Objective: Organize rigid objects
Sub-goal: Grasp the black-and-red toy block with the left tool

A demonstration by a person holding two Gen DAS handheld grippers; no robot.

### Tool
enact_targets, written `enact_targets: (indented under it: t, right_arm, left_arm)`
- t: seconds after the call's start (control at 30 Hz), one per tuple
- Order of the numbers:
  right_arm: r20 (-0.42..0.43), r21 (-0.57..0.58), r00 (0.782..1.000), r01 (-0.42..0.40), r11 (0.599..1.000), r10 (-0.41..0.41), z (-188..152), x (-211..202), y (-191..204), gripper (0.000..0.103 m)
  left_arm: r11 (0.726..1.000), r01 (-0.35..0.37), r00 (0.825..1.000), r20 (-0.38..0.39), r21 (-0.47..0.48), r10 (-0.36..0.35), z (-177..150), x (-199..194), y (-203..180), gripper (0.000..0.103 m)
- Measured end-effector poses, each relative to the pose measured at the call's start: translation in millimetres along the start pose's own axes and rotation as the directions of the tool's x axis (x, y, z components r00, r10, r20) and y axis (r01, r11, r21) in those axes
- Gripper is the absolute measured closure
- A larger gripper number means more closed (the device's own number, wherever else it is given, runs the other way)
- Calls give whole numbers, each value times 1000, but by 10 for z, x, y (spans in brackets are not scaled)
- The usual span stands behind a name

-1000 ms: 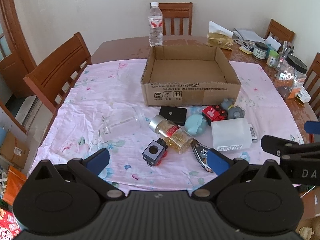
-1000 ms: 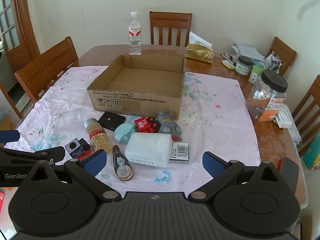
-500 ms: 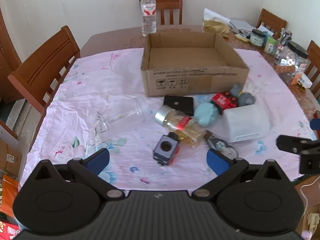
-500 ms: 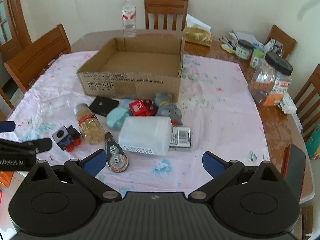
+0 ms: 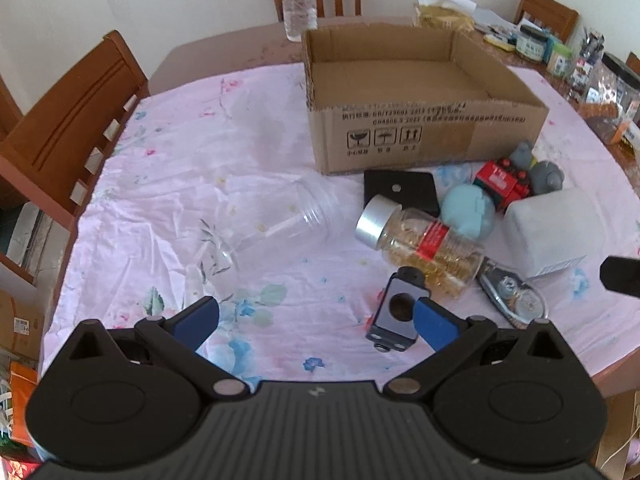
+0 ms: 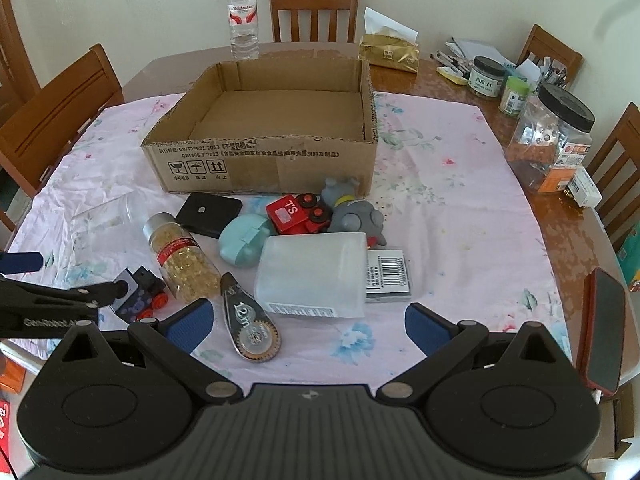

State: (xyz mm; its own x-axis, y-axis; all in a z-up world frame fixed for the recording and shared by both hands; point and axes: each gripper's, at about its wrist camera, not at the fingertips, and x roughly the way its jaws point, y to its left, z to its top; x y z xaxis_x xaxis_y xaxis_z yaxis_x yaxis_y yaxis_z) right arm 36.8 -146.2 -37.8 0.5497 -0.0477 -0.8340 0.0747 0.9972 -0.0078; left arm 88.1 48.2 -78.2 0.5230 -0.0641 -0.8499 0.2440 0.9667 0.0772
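An empty open cardboard box (image 5: 424,136) (image 6: 264,160) stands on the pink cloth. In front of it lie a pill bottle (image 5: 424,240) (image 6: 180,260), a clear jar (image 5: 276,220), a black pad (image 5: 400,192), a teal case (image 6: 244,246), a red toy (image 6: 298,214), a grey toy (image 6: 354,216), a white container (image 6: 316,276), a correction tape (image 6: 250,324) and a small black toy train (image 5: 396,312) (image 6: 138,294). My left gripper (image 5: 316,320) is open, its right finger beside the train. My right gripper (image 6: 308,324) is open, just before the white container.
A water bottle (image 6: 243,20) stands behind the box. Jars (image 6: 554,136) and clutter sit at the right on the wooden table (image 6: 568,224). A phone (image 6: 606,324) lies at the right edge. Chairs (image 5: 68,128) surround the table.
Both grippers have moved forward and lower toward the objects. The left one has come close to the black toy train; the right one nears the white container.
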Motion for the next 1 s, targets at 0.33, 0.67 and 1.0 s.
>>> enact_targets:
  t: [0.33,0.67,1.0]
  right_arm:
    - [-22,6,1000,8,1000,-8,43,74,96,0]
    - [-50,-36,999,-13,999,11,-18,237,41,0]
    - [-89,-89,993,-81,993,73,-363,739,154,0]
  left_arm:
    - [995,6,999,-35,-96,-9,-16,138,336,0]
    - [989,-66,997,-41,-133,61,-165,-20,648,1]
    - [998,56,998,-15,-40,-57,-225,207,168,1]
